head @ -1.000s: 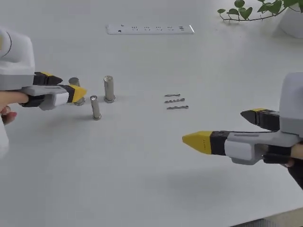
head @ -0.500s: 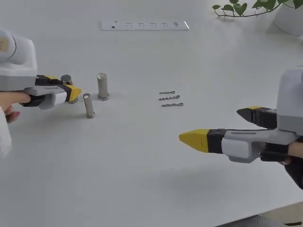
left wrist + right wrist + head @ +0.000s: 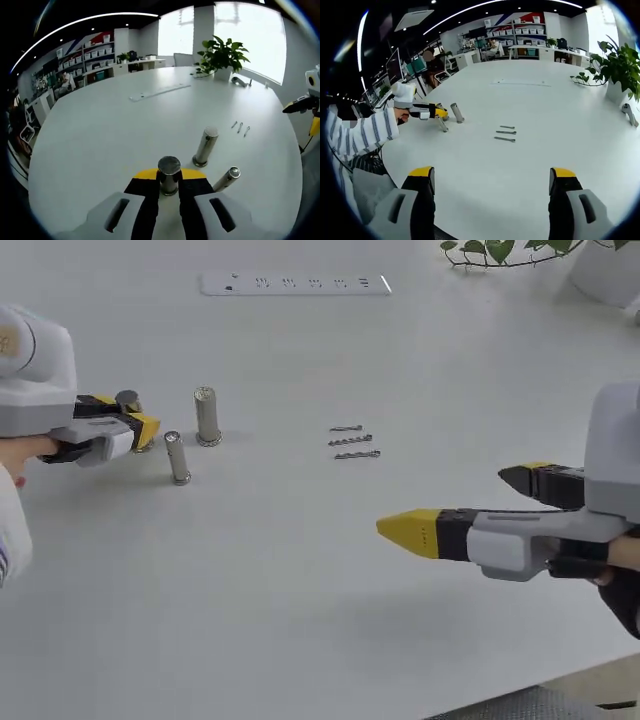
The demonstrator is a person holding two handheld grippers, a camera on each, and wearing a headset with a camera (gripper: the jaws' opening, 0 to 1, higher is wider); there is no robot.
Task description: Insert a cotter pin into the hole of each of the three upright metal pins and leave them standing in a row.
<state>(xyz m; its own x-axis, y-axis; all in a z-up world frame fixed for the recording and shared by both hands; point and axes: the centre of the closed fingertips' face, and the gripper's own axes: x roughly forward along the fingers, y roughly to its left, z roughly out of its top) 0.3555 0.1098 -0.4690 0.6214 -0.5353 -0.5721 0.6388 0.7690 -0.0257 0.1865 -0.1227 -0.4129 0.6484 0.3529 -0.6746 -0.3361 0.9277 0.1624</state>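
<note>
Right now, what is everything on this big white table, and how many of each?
Table: one, white, under everything.
Metal pins: three, silver, upright, at the left.
Cotter pins: three, silver, lying side by side mid-table.
Power strip: one, white, far side.
Plant: one, green, far right corner.
Sleeve: one, striped, behind the left gripper.
Left gripper: one, grey with yellow tips, jaws closed around the leftmost metal pin.
Right gripper: one, same colours, jaws open, over bare table at the right.
</note>
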